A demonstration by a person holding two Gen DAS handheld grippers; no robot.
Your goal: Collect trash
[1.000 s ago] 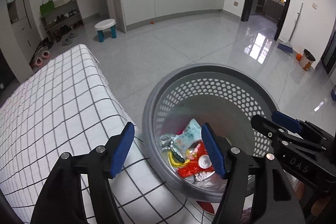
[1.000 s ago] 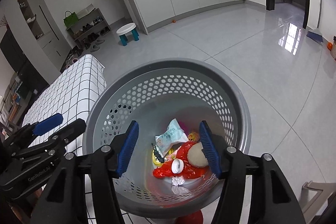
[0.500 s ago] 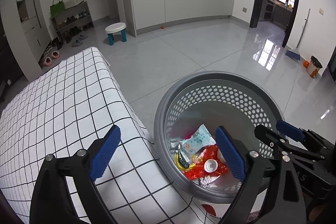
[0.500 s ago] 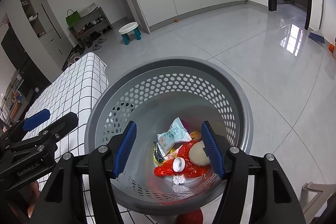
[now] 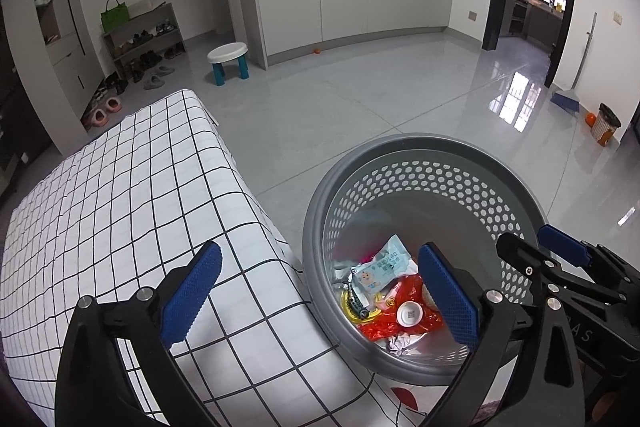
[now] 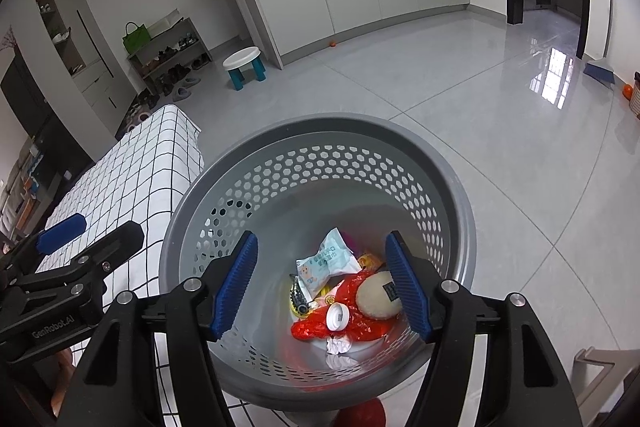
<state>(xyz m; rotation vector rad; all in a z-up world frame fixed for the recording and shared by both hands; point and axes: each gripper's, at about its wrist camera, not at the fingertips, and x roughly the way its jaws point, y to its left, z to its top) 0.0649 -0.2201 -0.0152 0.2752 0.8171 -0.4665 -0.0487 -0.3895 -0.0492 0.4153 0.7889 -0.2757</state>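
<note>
Left gripper (image 5: pixel 320 297): blue-padded jaws opening, near their widest, nothing between them; hangs over the edge of the white desk with black grid cloth (image 5: pixel 120 207).
Right gripper (image 6: pixel 322 287): blue-padded jaws opening, part-spread and empty, above the bin mouth.
Round grey perforated plastic bin (image 6: pixel 460 211): stands just beside the desk.
Contents, lying in the bottom of the bin:
- pale blue-and-white wet-wipe packet (image 6: pixel 326 263); soft, slick film, likely light; take by a crimped end.
- crumpled red plastic bag (image 6: pixel 360 327); limp, weightless by the look; pinch any fold.
- small white bottle cap (image 6: pixel 337 315); stiff, apt to skid.
- beige rounded pouch with dark label (image 6: pixel 378 297); seemingly squashy.
- crumpled white paper (image 6: pixel 338 347).
</note>
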